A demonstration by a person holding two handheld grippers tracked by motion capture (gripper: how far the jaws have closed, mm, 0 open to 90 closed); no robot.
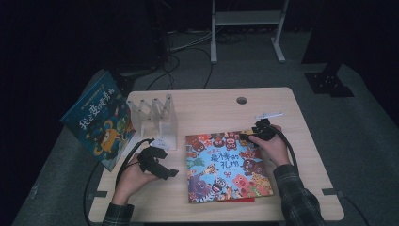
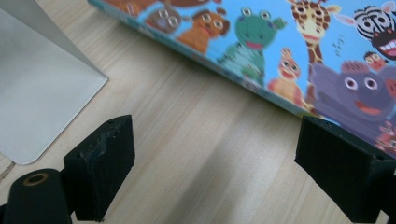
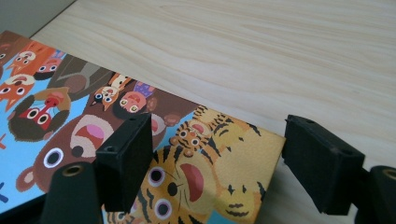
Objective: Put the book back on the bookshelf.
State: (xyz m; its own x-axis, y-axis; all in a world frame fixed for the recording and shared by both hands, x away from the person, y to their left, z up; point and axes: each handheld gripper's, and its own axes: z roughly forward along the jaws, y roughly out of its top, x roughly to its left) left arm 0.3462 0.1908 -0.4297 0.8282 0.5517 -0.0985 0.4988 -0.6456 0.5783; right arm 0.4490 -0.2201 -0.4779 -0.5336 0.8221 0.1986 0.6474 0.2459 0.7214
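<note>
Near edge, left hand: left gripper (image 1: 162, 168) rests low over bare table (image 1: 277, 101), jaws spread wide, nothing between them; in the left gripper view only wood grain lies between the two black pads.
Near edge, right hand: right gripper (image 1: 258, 131) sits at the far right corner of the animal picture book (image 1: 226, 165); checked sleeve (image 1: 296, 195) comes in from the bottom.
Right jaws: parted, not pinching; in the right gripper view the book's tiger corner (image 3: 219, 177) lies between and under them, left pad over the cover, right pad beyond the edge over wood. No grip visible.
Book position: animal picture book lies flat, cover up, middle-right of the table, close to the near edge, slightly askew; a red strip shows under its near edge.
Left gripper vs book: just beside the book's left edge, apart from it.
Mid table: clear book rack (image 1: 155, 117) stands upright left of the book, its white base (image 2: 42, 93) near the left jaws.
Far left: blue picture book (image 1: 101, 120) tilted, off the table's left edge, beside the rack.
Far side: cable hole (image 1: 242, 100) in the tabletop.
</note>
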